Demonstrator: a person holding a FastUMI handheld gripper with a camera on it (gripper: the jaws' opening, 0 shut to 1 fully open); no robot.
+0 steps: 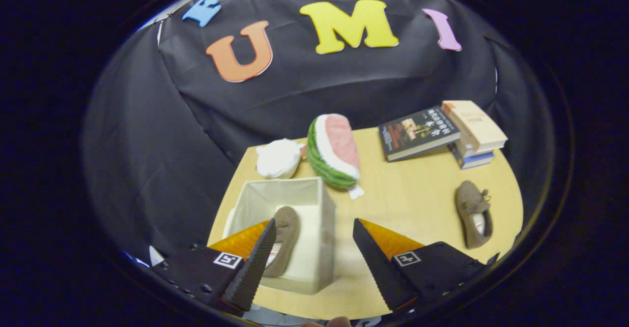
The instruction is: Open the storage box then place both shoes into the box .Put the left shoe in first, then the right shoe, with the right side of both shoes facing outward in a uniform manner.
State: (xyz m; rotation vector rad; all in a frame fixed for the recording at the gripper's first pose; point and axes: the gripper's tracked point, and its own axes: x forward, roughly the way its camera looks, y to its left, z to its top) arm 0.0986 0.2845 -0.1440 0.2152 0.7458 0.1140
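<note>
**One shoe boxed, one on the table**

The gripper (pixel 312 228) hung above the wooden table (pixel 403 194) with its fingers spread wide, holding nothing. The open storage box (pixel 314 194) stood partly between them, and one brown shoe (pixel 285 233) lay inside it, just beside the left finger. The second shoe (pixel 472 214) rested on the table well apart, beyond the right finger. Past the box sat a watermelon-slice toy (pixel 334 150), a white bundle (pixel 278 158) and some stacked books (pixel 442 133).
</note>
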